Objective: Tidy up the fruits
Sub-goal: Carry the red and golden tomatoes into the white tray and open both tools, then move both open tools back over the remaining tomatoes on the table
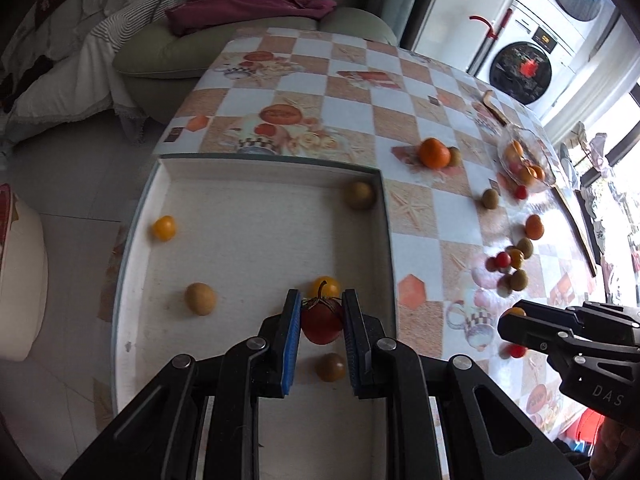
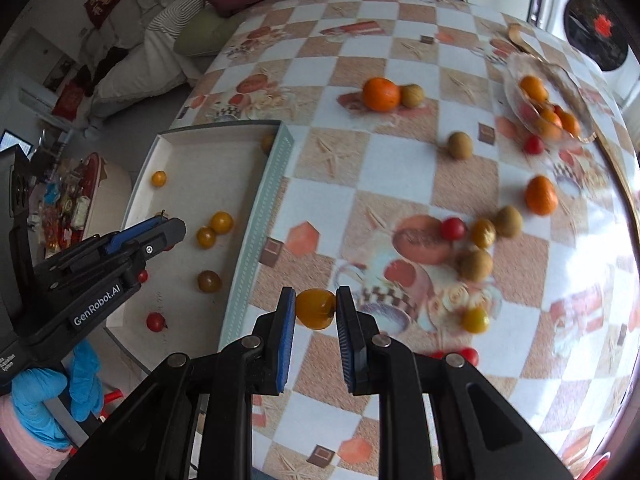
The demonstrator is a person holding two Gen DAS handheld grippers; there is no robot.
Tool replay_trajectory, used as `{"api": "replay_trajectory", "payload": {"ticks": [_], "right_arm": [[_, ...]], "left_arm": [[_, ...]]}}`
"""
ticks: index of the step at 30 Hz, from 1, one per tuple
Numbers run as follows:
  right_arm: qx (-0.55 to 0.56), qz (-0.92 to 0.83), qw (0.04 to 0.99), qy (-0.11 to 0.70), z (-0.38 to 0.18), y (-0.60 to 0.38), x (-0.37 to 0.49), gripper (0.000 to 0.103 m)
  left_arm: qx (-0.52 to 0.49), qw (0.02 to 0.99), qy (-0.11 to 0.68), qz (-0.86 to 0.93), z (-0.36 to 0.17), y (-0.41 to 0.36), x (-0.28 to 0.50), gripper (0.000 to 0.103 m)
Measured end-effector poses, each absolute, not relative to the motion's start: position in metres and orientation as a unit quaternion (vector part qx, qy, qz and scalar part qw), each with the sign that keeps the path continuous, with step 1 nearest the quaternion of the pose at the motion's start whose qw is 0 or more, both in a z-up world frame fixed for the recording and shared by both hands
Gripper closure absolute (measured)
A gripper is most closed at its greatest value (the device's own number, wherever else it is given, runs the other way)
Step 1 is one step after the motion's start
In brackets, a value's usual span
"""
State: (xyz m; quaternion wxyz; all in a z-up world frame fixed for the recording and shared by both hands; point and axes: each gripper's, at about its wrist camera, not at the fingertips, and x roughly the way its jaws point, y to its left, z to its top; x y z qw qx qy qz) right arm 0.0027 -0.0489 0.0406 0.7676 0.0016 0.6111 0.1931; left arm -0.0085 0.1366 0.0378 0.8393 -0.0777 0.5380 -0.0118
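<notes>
While the left gripper (image 1: 321,320) pinches a red tomato (image 1: 321,325) over the white tray (image 1: 256,216), the right gripper (image 2: 316,312) clamps a yellow tomato (image 2: 315,308) above the checkered table (image 2: 360,152).

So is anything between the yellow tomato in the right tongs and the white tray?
Only the tray's raised teal wall. The right tongs hold the yellow tomato just right of that wall, so it must pass above the rim. Beyond it, small tomatoes and the left tongs take up tray floor.
</notes>
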Motion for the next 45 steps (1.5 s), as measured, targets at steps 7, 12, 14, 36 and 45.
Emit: {"api": "replay_trajectory", "payload": {"ticks": [7,12,14,36,45], "right_arm": [[-0.007,0.224,0.765,0.603,0.043,-0.014,0.026,0.081],[-0.002,0.236,0.760,0.605,0.037,0.010,0.047,0.081],[0.001,0.239,0.757,0.609,0.033,0.019,0.055,0.081],[-0.025,0.250,0.728,0.638,-0.018,0.070,0.095,0.081],[-0.041,0.251,0.718,0.648,-0.031,0.079,0.099,0.079]], "left_arm": [[-0.074,0.842,0.533,0.031,0.032,0.172,0.011,0.082],[-0.064,0.837,0.541,0.047,0.018,0.186,0.032,0.082],[-0.060,0.836,0.544,0.049,0.013,0.188,0.037,0.082],[-0.046,0.816,0.574,0.047,-0.023,0.195,0.057,0.081],[-0.032,0.831,0.551,0.064,-0.013,0.199,0.053,0.032]]}}
